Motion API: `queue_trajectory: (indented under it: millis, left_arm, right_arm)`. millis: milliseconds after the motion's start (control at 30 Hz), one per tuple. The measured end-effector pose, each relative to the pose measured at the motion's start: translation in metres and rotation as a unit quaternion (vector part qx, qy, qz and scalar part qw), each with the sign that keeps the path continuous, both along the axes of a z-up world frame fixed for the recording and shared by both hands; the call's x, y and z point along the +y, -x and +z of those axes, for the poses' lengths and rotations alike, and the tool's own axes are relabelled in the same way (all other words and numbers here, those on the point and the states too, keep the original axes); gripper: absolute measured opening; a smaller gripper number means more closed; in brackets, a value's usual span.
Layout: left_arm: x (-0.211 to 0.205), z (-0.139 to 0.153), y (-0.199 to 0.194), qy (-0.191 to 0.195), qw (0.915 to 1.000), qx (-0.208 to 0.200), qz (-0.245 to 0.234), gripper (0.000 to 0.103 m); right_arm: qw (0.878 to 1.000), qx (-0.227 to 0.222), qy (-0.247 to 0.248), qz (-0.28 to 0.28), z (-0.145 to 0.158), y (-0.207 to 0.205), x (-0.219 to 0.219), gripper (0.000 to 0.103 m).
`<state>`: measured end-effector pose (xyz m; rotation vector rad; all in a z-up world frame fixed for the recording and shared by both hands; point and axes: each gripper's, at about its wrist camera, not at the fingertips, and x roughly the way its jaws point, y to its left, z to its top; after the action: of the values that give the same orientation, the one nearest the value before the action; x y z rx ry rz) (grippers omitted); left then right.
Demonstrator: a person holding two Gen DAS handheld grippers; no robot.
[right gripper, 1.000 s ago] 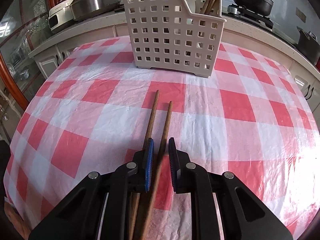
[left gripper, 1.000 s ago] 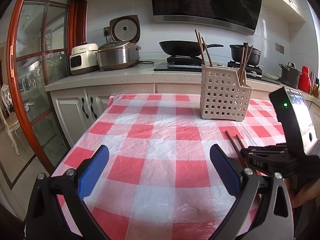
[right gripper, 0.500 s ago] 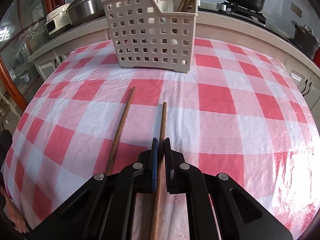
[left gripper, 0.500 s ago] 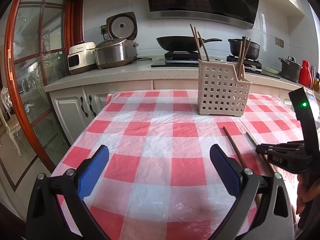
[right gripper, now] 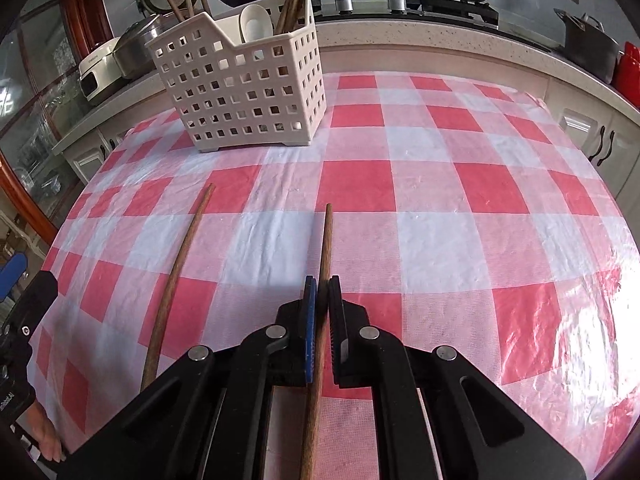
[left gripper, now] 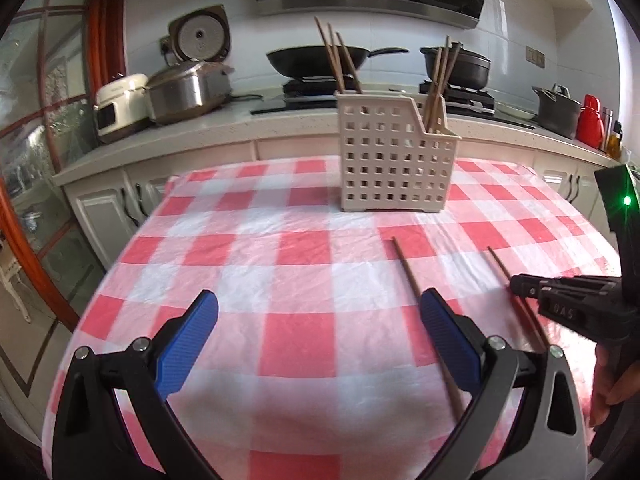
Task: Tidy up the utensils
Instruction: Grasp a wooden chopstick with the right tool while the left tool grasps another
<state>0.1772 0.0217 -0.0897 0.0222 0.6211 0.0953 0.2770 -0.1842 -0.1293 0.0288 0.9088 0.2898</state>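
Two brown wooden chopsticks are over the red-and-white checked tablecloth [right gripper: 440,208]. My right gripper [right gripper: 322,285] is shut on the right-hand chopstick [right gripper: 325,248], which points toward the counter; whether it is off the cloth I cannot tell. The loose chopstick [right gripper: 180,268] lies to its left. In the left wrist view my left gripper [left gripper: 319,302] is open and holds nothing, and the loose chopstick [left gripper: 408,272] runs under its right finger [left gripper: 444,328]. The right gripper [left gripper: 520,286] and its held chopstick [left gripper: 500,264] show at the right. A white perforated utensil basket [left gripper: 396,160] stands behind.
The basket [right gripper: 240,92] holds several chopsticks and a white spoon [right gripper: 254,26]. Behind the table runs a counter [left gripper: 200,128] with rice cookers, a wok and pots. A person's hand [left gripper: 616,384] grips the right tool. The table's left edge drops off by cabinets.
The right gripper's jaws closed on the right-hand chopstick and carried it rightward, away from the other one. The left gripper shifted right, so the loose chopstick now passes under its right finger.
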Motion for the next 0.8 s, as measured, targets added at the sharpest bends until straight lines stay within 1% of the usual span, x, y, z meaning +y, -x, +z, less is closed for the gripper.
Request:
queue_trajectory:
  millis: [100,200,267,333,400,467,533,567,700,800]
  left_arm:
    - [-0.013,0.0,-0.018,0.008,0.9997,0.014,-0.019,0.095]
    - [-0.033,-0.004,-0.045,0.0,0.9985,0.034,-0.043,0.087]
    - [-0.044,-0.01,-0.063,-0.001,0.9973,0.052,-0.052,0.078]
    - [-0.052,-0.019,-0.08,0.004,0.9956,0.072,-0.06,0.076]
    - [-0.059,-0.03,-0.096,0.003,0.994,0.092,-0.059,0.07]
    - [-0.063,-0.042,-0.11,0.009,0.9913,0.117,-0.059,0.059]
    - [-0.062,-0.051,-0.118,0.014,0.9891,0.136,-0.055,0.052]
    - [-0.062,-0.054,-0.12,0.016,0.9885,0.141,-0.054,0.051]
    - [-0.059,-0.055,-0.119,0.018,0.9888,0.138,-0.055,0.05]
    - [-0.057,-0.054,-0.114,0.016,0.9892,0.134,-0.058,0.041]
  right_arm:
    - [1.0,0.001,-0.003,0.004,0.0,0.0,-0.004,0.006]
    - [1.0,0.002,-0.009,0.008,0.0,0.0,-0.01,0.006]
    - [1.0,0.003,-0.011,0.008,0.0,0.0,-0.014,0.006]
    - [1.0,0.004,-0.013,0.008,0.0,0.0,-0.018,0.006]
    - [1.0,0.005,-0.013,0.008,0.0,-0.001,-0.02,0.006]
    - [1.0,0.005,-0.014,0.012,0.0,-0.001,-0.022,0.006]
    - [1.0,0.006,-0.015,0.014,0.0,-0.001,-0.022,0.006]
    - [1.0,0.006,-0.015,0.014,0.0,-0.002,-0.022,0.006]
    - [1.0,0.004,-0.013,0.015,0.0,-0.003,-0.021,0.006]
    - [1.0,0.002,-0.008,0.016,0.0,-0.003,-0.019,0.006]
